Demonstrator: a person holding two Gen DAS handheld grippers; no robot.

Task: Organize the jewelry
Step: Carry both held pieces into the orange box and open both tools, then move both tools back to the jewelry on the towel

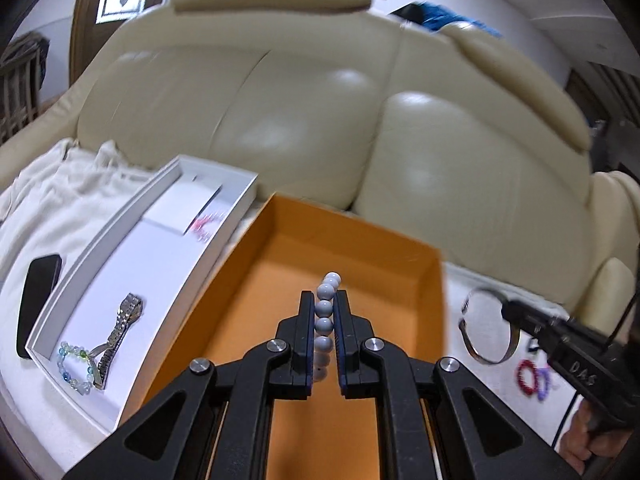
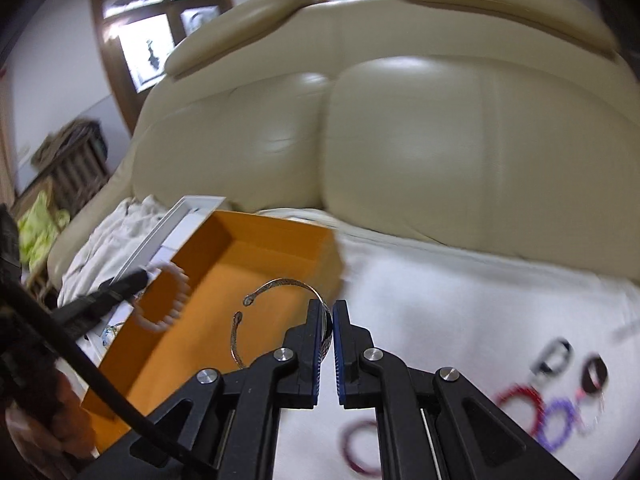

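Note:
My left gripper (image 1: 324, 300) is shut on a pale grey bead bracelet (image 1: 325, 308) and holds it above the open orange box (image 1: 360, 240); the bracelet also shows in the right wrist view (image 2: 168, 300). My right gripper (image 2: 328, 312) is shut on a silver open cuff bangle (image 2: 276, 284) and holds it over the right edge of the orange box (image 2: 248, 256); the bangle also shows in the left wrist view (image 1: 480, 328). A white tray (image 1: 168, 248) left of the orange box holds a metal watch (image 1: 120, 324), a blue-green bead bracelet (image 1: 76, 364) and a pink piece (image 1: 204, 224).
Red and purple bead bracelets (image 2: 536, 412) and dark rings (image 2: 560, 356) lie on the white cloth (image 2: 460, 312) at the right. A black case (image 1: 38, 300) lies left of the tray. A cream leather sofa back (image 1: 320, 120) rises behind.

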